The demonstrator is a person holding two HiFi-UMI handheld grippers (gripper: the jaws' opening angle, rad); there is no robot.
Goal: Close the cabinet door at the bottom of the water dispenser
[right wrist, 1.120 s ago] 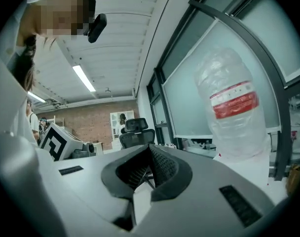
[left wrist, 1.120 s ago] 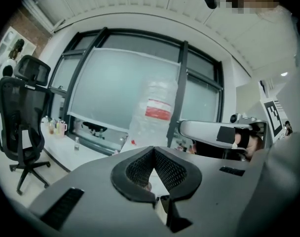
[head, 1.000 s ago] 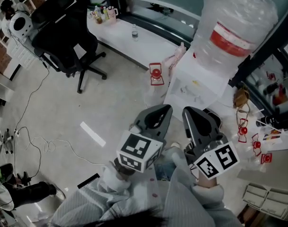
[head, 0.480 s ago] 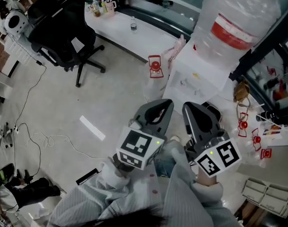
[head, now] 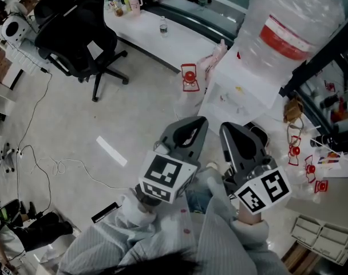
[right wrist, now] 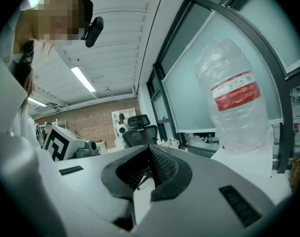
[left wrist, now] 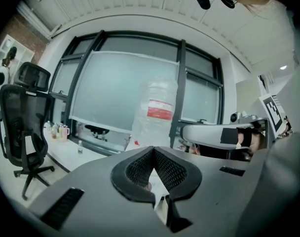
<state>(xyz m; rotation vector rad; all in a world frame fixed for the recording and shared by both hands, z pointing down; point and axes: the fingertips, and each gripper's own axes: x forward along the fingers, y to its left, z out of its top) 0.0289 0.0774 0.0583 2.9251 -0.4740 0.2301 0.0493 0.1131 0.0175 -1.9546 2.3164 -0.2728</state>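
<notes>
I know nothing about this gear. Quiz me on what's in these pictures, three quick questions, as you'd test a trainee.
1. True or false: the left tool is clamped on a cup.
2. The label on the water bottle atop the dispenser is: A blue, B red, C green.
3. Fill in: the black ___ stands beside the white desk.
Key: 1 false, its jaws are together with nothing between them; 2 B; 3 office chair.
</notes>
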